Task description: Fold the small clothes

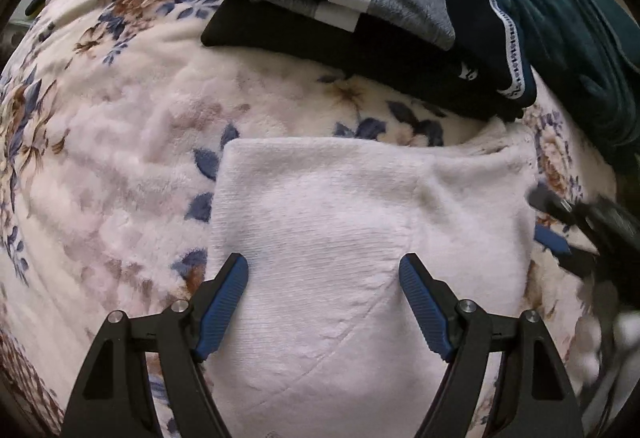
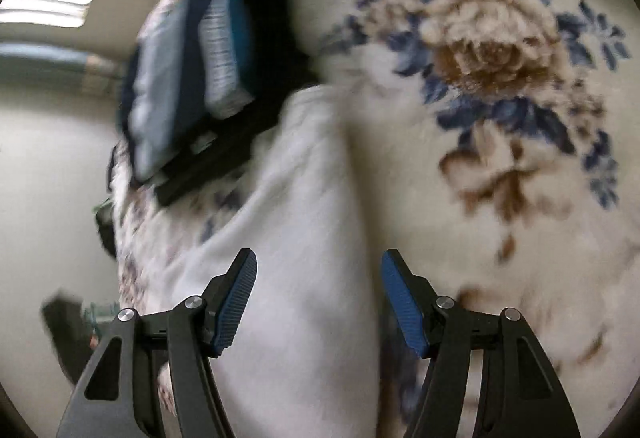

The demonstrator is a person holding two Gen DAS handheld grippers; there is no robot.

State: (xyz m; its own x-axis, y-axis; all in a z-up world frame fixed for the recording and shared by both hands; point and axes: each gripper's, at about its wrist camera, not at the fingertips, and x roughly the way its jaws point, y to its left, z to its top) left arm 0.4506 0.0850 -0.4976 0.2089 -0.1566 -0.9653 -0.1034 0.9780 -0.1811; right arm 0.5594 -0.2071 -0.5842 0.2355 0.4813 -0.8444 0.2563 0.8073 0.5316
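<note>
On the cream fleece blanket with brown and blue flowers (image 1: 120, 166), the folded white fleece garment (image 1: 360, 222) lies just below a stack of folded dark clothes (image 1: 360, 10), while the left gripper (image 1: 324, 278) and right gripper (image 2: 318, 274) hang over the garment, jaws spread, pinching nothing.

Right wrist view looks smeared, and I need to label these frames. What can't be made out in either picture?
- Right wrist: folded stack blurred; pieces can't be counted.
- Left wrist: right gripper blurred, cut by the edge.
- Left wrist: white garment's near edge hidden behind the fingers.
</note>
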